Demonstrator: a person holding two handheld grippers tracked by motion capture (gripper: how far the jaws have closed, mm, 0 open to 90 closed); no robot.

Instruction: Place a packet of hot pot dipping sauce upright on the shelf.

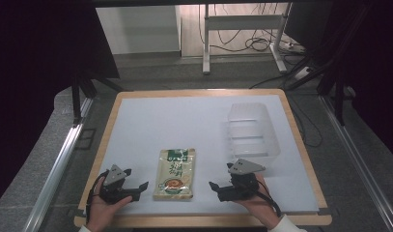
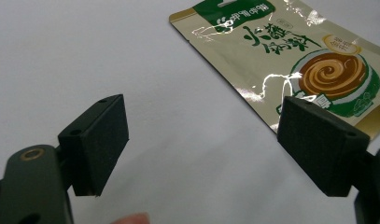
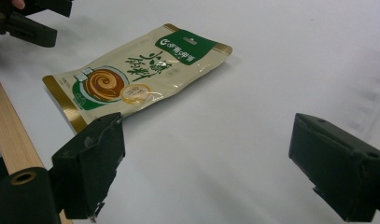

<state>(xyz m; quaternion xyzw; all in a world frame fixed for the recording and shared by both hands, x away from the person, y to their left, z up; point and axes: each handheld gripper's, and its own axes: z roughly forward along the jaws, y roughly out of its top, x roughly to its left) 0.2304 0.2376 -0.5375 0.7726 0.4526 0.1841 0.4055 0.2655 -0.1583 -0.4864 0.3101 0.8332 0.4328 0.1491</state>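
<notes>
- High view: table [image 1: 136, 125] top evenly lit, white sheet bright with no hard shadows; surroundings fall off to near black at the left and right edges.
- Picture soft and low in detail overall; print on the pouch [image 1: 174, 174] unreadable there.
- Left gripper view: sharp on the pouch [image 2: 290, 60], specular glare streaks across its foil; near jaws slightly soft.
- Right gripper view: similar glare on the pouch [image 3: 131, 79], white sheet close to blown out at top right.
</notes>
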